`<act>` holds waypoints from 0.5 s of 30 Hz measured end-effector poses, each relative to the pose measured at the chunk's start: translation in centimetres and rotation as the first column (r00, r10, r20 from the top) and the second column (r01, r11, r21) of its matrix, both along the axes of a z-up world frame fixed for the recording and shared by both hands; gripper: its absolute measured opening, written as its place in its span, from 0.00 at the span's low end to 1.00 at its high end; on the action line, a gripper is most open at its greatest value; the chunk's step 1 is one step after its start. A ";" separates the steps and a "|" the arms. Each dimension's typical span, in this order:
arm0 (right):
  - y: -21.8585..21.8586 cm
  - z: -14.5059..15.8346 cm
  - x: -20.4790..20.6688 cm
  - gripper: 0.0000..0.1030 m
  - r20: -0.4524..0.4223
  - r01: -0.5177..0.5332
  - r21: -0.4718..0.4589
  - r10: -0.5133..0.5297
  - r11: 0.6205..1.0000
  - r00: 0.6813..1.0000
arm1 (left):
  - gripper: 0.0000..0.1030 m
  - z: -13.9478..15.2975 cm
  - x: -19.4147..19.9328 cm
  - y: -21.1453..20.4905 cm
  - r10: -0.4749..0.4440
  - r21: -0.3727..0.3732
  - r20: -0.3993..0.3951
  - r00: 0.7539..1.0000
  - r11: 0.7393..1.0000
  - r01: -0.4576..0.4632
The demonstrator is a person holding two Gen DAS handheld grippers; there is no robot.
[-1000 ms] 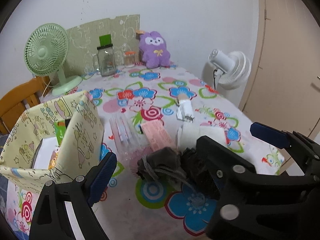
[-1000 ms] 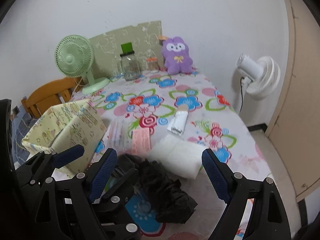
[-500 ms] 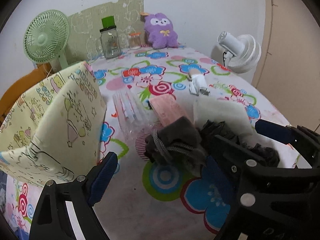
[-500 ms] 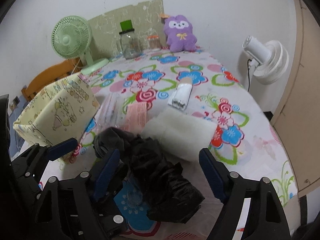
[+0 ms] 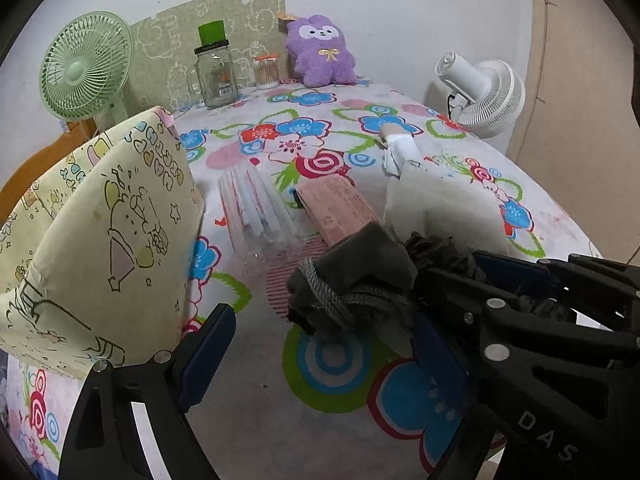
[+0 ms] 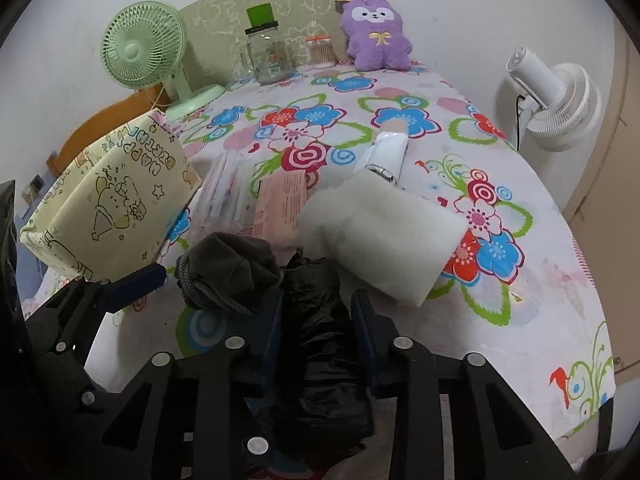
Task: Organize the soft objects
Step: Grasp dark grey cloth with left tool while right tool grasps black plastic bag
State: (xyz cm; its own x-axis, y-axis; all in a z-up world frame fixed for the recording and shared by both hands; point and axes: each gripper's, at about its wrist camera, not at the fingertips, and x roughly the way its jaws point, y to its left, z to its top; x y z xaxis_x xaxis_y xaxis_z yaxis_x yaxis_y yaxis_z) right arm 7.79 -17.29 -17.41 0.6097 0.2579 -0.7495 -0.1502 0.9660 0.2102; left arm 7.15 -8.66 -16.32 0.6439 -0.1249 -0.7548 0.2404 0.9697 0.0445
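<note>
The right gripper has just been closing and its blue-padded jaws now pinch a crumpled black plastic bag, glossy and creased, which bulges between them and lies on the flowered tablecloth near its front edge. Just left of the bag, touching it, sits a dark grey fabric bundle, matte and soft-looking, tied round with a braided grey cord. The left gripper stands wide apart with nothing between its pads; one blue pad is low beside the bundle, and the other is mostly hidden behind the black frame of the right gripper. Behind the bag lies a thick white slab of fuzzy foam or wadding, rectangular with soft edges, and leaning against its far end a small white tube-like item. A pink printed packet and a clear packet of thin sticks lie flat beside it. To the left stands a pale yellow cloth-covered box with cartoon drawings. At the far wall are a round green fan, a glass jar and a fluffy purple plush toy
</note>
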 end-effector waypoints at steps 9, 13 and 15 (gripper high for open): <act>-0.8 1.9 0.0 0.31 0.048 0.028 0.011 -0.028 1.000 0.998 | 0.85 1.2 1.4 -0.3 0.011 -0.039 0.021 1.000 0.999 -0.010; -1.1 1.9 0.5 0.31 0.046 0.035 0.012 -0.035 0.999 0.998 | 0.69 1.0 2.1 -0.7 -0.005 -0.049 0.002 1.000 0.999 0.005; -1.1 1.7 0.6 0.31 0.039 0.032 0.015 -0.033 0.999 0.999 | 0.60 0.7 2.2 -0.9 -0.027 -0.064 -0.024 0.999 0.998 0.026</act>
State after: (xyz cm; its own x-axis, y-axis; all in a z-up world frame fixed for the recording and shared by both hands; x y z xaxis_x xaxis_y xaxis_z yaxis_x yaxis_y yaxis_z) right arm 8.40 -18.41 -15.73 0.6469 0.2479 -0.7212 -0.1272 0.9675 0.2186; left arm 9.36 -9.53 -15.61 0.6211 -0.1903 -0.7603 0.2662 0.9636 -0.0238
